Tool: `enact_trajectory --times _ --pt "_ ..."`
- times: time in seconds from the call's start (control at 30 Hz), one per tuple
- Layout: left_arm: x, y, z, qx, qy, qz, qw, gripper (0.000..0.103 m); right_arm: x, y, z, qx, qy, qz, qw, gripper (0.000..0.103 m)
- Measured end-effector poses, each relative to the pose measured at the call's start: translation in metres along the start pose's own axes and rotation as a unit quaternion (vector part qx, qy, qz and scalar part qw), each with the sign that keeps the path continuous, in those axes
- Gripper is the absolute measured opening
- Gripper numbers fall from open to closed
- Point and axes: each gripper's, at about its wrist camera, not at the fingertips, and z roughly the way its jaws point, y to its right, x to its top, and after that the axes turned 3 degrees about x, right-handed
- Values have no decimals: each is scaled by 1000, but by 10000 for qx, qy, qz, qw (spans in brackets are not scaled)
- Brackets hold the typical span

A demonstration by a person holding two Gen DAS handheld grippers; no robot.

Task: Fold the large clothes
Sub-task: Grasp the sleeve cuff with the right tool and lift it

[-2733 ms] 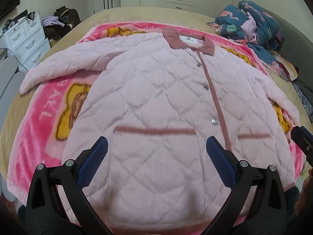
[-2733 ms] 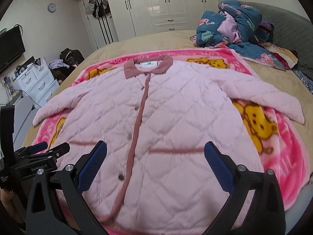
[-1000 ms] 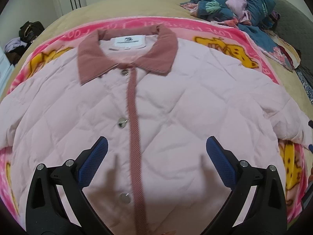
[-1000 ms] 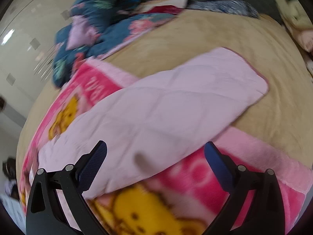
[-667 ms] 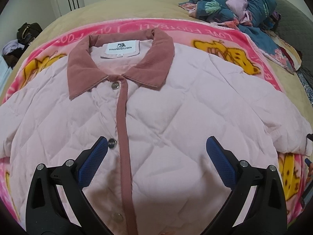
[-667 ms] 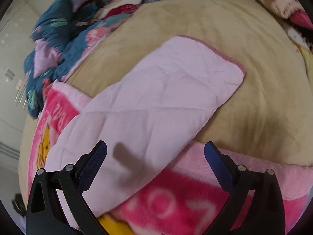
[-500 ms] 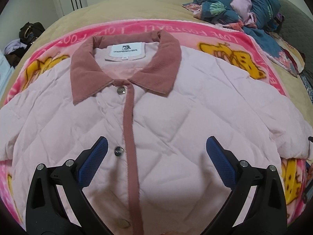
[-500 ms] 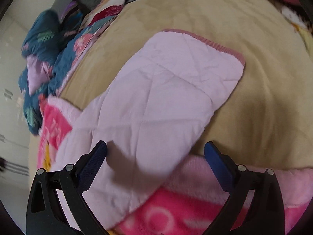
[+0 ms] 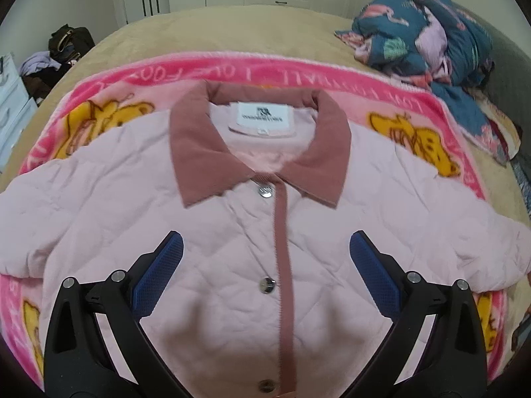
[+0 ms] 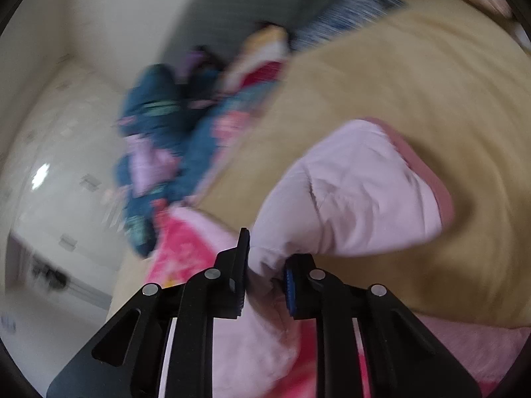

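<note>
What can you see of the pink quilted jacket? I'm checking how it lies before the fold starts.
The pink quilted jacket lies front up on a pink cartoon blanket, buttoned shut. It looks padded and soft, stitched in diamonds, with a darker rose collar, a matching placket and silver snaps. A white label shows inside the neck. Both sleeves spread sideways. The left gripper hovers open above the chest. The right gripper is shut on the sleeve near its rose-trimmed cuff, bunching the fabric above the tan bedspread.
</note>
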Motion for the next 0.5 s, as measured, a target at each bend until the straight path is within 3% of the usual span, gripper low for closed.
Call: enact_trajectory --times 0.1,0.23,0.5 --pt "5 -16 -15 -204 85 -51 9997 94 -5 -46 -17 434 68 -572 9974 16" --pt "12 -40 -36 -212 254 -87 9994 94 -21 -109 -39 912 109 -1255 9878 16" --pt "27 -94 -71 -370 549 -368 9971 94 -76 -244 -57 1425 32 -2565 9560 16"
